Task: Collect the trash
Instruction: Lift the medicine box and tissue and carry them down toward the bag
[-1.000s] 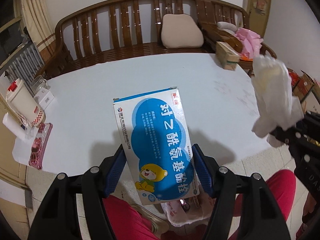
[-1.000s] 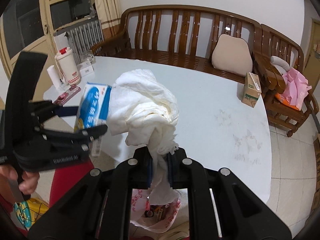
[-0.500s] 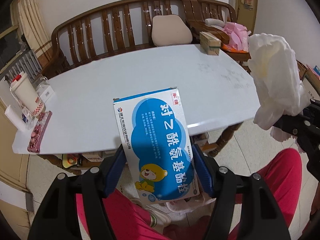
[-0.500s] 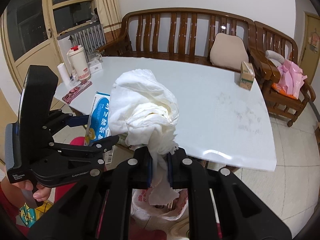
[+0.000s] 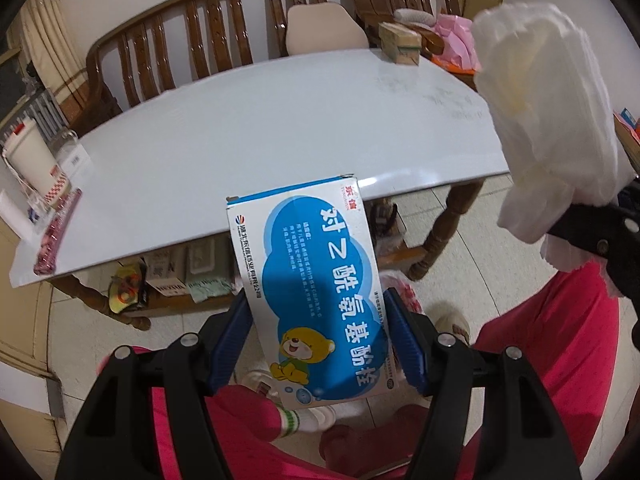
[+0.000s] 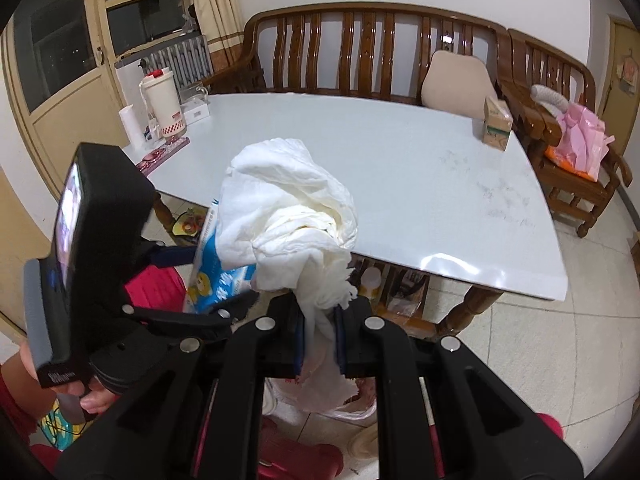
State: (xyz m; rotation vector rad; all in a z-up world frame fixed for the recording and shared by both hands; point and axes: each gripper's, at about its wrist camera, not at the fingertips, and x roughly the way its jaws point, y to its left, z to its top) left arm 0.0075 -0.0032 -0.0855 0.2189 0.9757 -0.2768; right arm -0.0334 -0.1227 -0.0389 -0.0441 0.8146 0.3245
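Blue fingers [image 5: 236, 340] of the left gripper [image 5: 320, 340] clamp the medicine box [image 5: 316, 280]; the right gripper [image 6: 318, 336] pinches crumpled tissue [image 6: 288, 216], both past the table [image 6: 400, 168] edge, above open floor [image 6: 540, 340].

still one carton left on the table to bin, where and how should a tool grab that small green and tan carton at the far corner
Grip the carton across its two broad upright faces, around mid-height, coming in from the open tabletop side nearest the camera. It stands upright and alone at the far right corner, so those flat sides are probably free; the cushion and bench arm crowd it from behind.

one medicine box [image 5: 316, 292], one tissue wad [image 6: 288, 216], one table [image 6: 360, 152]
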